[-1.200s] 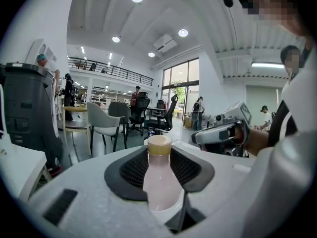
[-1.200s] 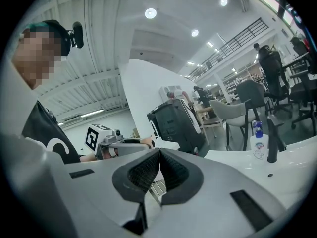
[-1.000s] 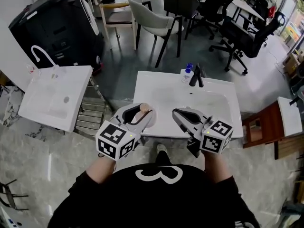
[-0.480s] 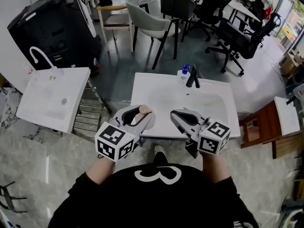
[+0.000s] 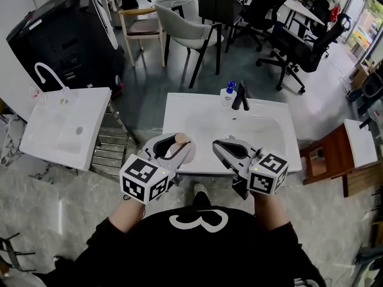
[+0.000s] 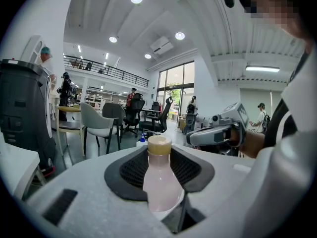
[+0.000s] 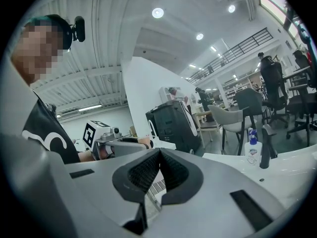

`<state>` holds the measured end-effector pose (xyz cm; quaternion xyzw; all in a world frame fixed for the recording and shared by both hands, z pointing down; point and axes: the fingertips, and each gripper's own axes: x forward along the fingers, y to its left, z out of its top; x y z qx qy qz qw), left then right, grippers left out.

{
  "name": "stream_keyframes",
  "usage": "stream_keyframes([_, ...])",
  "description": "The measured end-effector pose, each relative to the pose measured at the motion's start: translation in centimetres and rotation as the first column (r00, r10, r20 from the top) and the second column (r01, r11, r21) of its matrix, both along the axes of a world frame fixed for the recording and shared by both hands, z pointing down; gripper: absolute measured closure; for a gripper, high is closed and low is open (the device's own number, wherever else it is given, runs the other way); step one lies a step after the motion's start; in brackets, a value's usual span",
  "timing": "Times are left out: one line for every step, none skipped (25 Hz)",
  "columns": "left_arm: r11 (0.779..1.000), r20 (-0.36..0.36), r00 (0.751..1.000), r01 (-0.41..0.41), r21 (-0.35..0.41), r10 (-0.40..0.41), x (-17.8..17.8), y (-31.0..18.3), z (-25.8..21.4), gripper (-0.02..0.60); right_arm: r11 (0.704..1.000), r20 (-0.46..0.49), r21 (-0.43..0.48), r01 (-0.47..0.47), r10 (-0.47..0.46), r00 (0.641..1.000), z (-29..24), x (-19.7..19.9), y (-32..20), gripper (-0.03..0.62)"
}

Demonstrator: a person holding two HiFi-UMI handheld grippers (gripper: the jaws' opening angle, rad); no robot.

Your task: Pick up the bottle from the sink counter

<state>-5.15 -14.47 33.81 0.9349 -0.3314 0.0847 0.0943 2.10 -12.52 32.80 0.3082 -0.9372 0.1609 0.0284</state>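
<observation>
While our left gripper (image 5: pixel 175 143) pinches the pale pink bottle (image 6: pixel 159 178), our right gripper (image 7: pixel 159 155) has its jaws pressed together, empty, by the white sink (image 5: pixel 197 117).

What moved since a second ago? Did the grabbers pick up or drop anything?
Almost nothing. The left gripper keeps its grip on the pink bottle by the sink's near edge; nothing was picked up or dropped. The right gripper stays shut and empty. The sink and the soap bottle only slide slightly in the picture, likely because the head camera shifted.
</observation>
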Motion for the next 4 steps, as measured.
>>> stream_keyframes([1.0, -0.001, 1.0, -0.001, 0.001, 0.001, 0.01, -0.02, 0.01, 0.433, 1.0, -0.002, -0.001, -0.001, 0.001, 1.0, 0.1, 0.03, 0.02, 0.582])
stream_keyframes([1.0, -0.003, 1.0, -0.002, 0.002, 0.002, 0.03, -0.04, 0.02, 0.433, 1.0, -0.004, -0.002, -0.002, 0.002, 1.0, 0.18, 0.06, 0.04, 0.582])
stream_keyframes([1.0, -0.004, 1.0, -0.004, 0.003, 0.004, 0.06, -0.06, 0.01, 0.433, 1.0, -0.006, -0.002, -0.001, 0.001, 1.0, 0.25, 0.06, 0.05, 0.582])
stream_keyframes([1.0, -0.006, 1.0, -0.005, 0.005, 0.005, 0.09, -0.09, 0.01, 0.433, 1.0, -0.008, -0.002, 0.0, 0.0, 1.0, 0.3, 0.06, 0.06, 0.581])
